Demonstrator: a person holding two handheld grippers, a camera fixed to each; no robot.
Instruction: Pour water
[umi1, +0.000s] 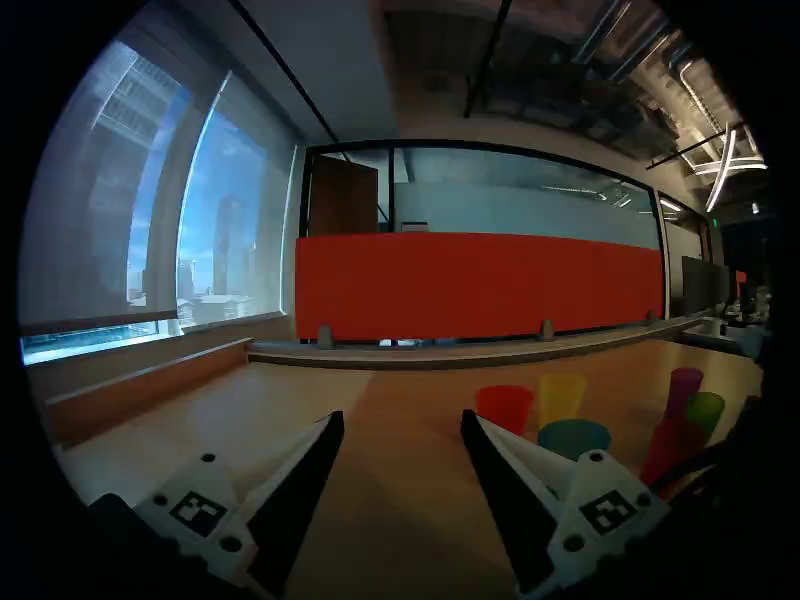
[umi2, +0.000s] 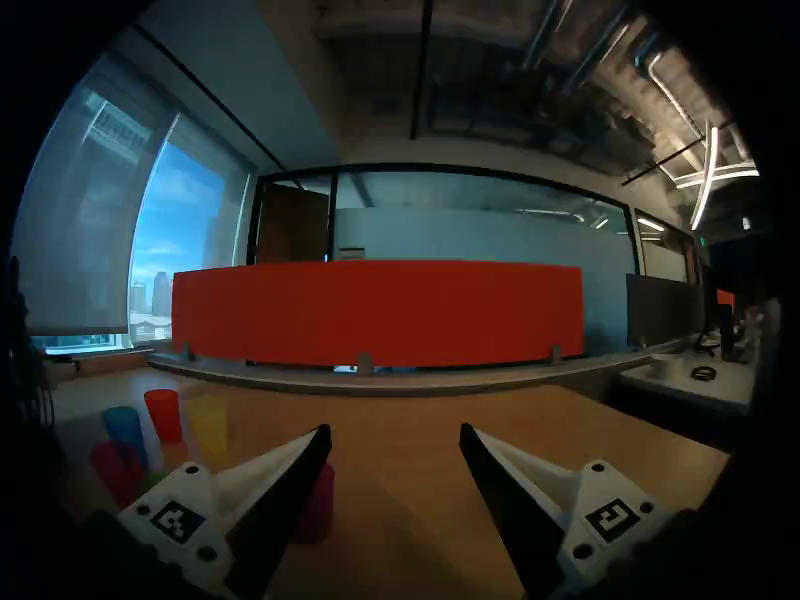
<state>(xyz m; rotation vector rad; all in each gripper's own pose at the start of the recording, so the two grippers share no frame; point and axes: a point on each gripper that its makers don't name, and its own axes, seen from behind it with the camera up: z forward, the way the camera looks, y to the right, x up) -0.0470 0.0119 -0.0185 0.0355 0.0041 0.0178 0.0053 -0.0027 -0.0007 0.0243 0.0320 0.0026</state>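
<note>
Holding both tongs low over the tabletop (umi1: 400, 520) now, and neither has anything in it. In the left gripper view, my left tongs (umi1: 400, 418) are spread wide, with bare wood between the jaws. The cups sit ahead and off to the right of them. The red cup (umi1: 505, 405) is just past the right fingertip, and the yellow cup (umi1: 560, 393) stands right beside it. The blue cup (umi1: 573, 437) is in front of those two, close to the finger. Farther right comes a second cluster: purple cup (umi1: 685, 385), green cup (umi1: 706, 410), and a crimson cup (umi1: 672, 450) lower down, partly cut off at the edge.

Over to the right gripper view. My right tongs (umi2: 395, 432) are gaping as well, jaws apart and empty. From here the cups lie to the left. Blue, red and yellow stand in a row well apart from the tongs, and a pink cup (umi2: 112, 470) is nearer the edge. A magenta cup (umi2: 322, 505) is tucked just behind the left finger, half hidden by it. I cannot tell whether any cup holds water. An orange screen (umi1: 480, 285) runs along the far side of the tabletop.
</note>
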